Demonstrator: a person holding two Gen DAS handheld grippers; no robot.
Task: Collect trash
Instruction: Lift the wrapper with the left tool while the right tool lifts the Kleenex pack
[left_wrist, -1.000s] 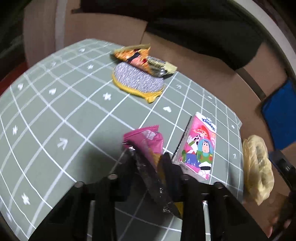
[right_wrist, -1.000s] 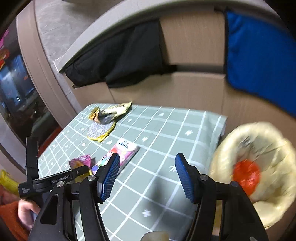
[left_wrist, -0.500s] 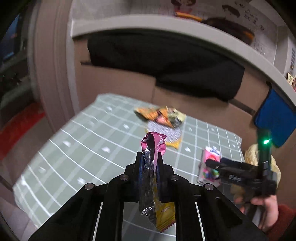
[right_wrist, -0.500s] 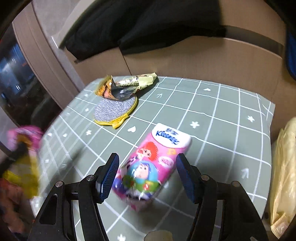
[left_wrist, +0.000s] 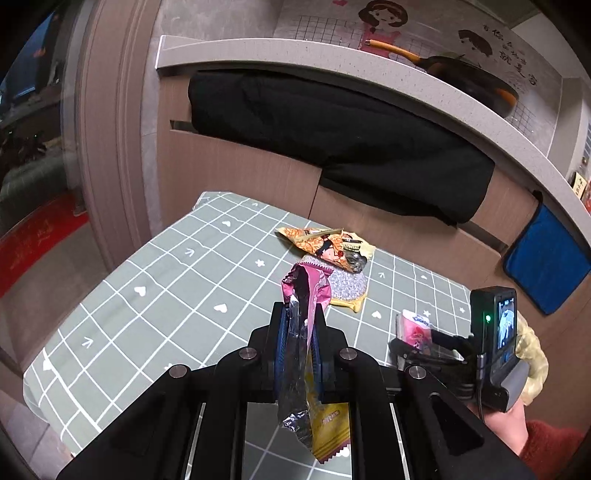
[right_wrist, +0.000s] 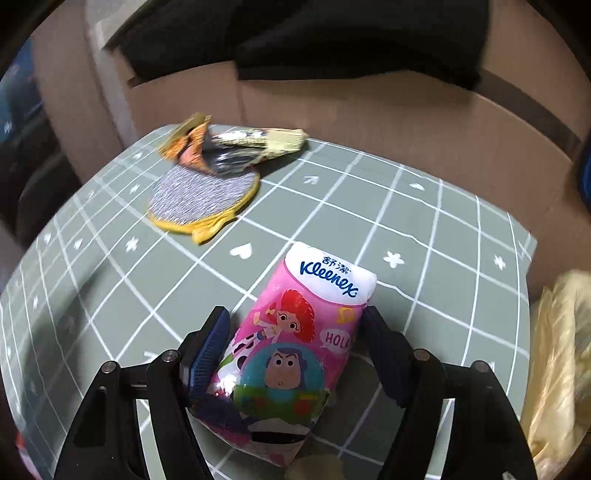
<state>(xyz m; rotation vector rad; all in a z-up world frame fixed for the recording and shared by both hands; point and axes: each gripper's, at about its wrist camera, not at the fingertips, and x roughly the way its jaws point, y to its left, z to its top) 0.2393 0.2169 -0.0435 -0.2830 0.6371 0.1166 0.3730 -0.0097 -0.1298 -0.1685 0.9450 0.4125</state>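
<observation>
Pink wrapper (left_wrist: 306, 295): pinched flat between the pressed-together jaws of the left gripper (left_wrist: 298, 345), held up off the table, foil tail and yellow end hanging below the fingers. Judgement: near weightless, crinkly, slippery film, so a mid-body pinch is right; an edge grip would likely slide out

Tissue pack (right_wrist: 295, 343): lies on the table (right_wrist: 424, 236), its near half between the spread jaws of the right gripper (right_wrist: 295, 350). Left pad looks to be touching the pack's side; right side contact I cannot tell. No squeeze visible. Judgement: soft, light, glossy plastic skin that compresses under load. Take it across the short width at mid-length, where the fingers stand now

All below relative to the tissue pack:
- round grey scrubber pad with yellow rim (right_wrist: 201, 195), beyond it to the far left, flat on the table
- torn orange/foil snack wrapper (right_wrist: 229, 147), further back, overlapping the pad's far edge; light, limp, likely next trash
- yellow plastic bag (right_wrist: 561, 369), off the table edge to the right; likely the drop target, contents not readable here
</observation>
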